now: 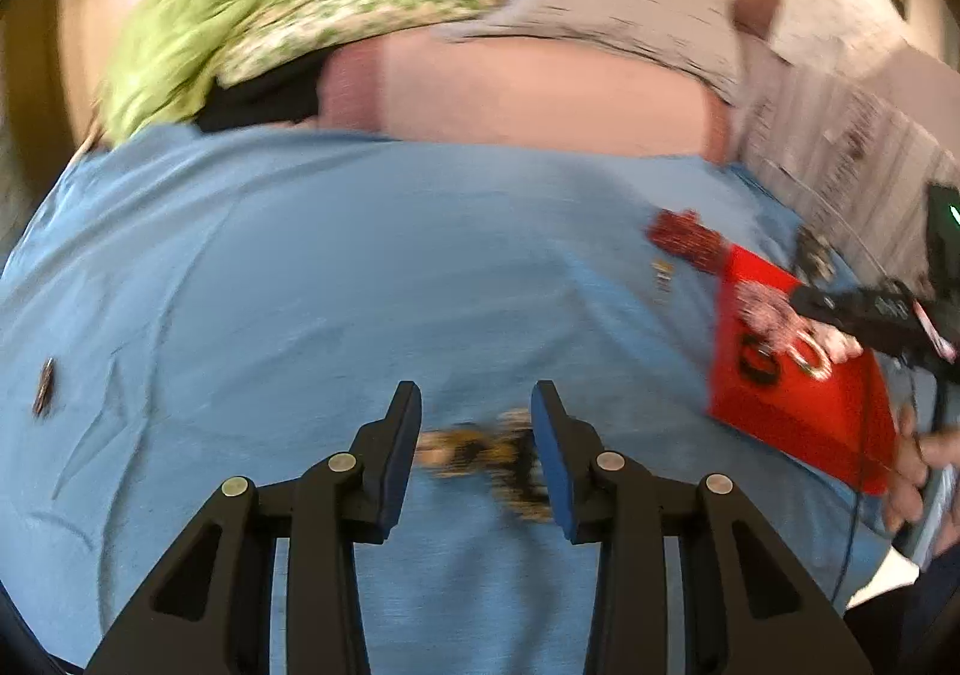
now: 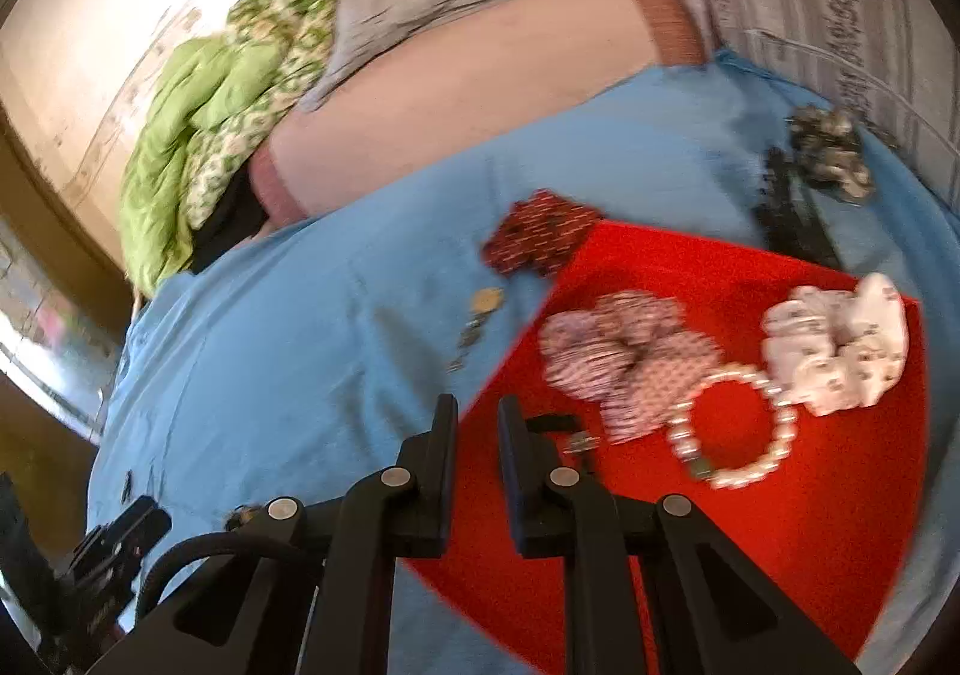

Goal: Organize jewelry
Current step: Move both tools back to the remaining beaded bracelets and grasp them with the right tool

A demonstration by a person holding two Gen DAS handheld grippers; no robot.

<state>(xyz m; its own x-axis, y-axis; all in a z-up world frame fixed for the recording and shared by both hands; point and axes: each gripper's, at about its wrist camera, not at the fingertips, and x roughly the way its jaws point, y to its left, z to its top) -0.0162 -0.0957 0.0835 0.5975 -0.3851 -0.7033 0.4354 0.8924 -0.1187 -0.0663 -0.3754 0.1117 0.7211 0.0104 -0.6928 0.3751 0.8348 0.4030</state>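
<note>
A blue sheet (image 2: 300, 351) is covering the bed, creasing lightly. Lying on it at three o'clock is a red mat (image 2: 750, 531). A dark red scrunchie (image 2: 540, 231) is sitting at the mat's twelve o'clock corner, a small coin-like charm (image 2: 485, 302) just beside it at nine. A blurred gold-and-black piece (image 1: 486, 459) is resting at six o'clock, a small dark clip (image 1: 43, 386) lying at nine.

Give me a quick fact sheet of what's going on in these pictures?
surface: blue cloth over a bed
sorting mat: red mat
on mat: pink scrunchie, white scrunchie, pearl bracelet
off mat: dark red scrunchie, partly overlapping its edge
left tool: open, a blurred gold-and-black piece between its fingers
right tool: narrow gap, holding nothing visible
</note>
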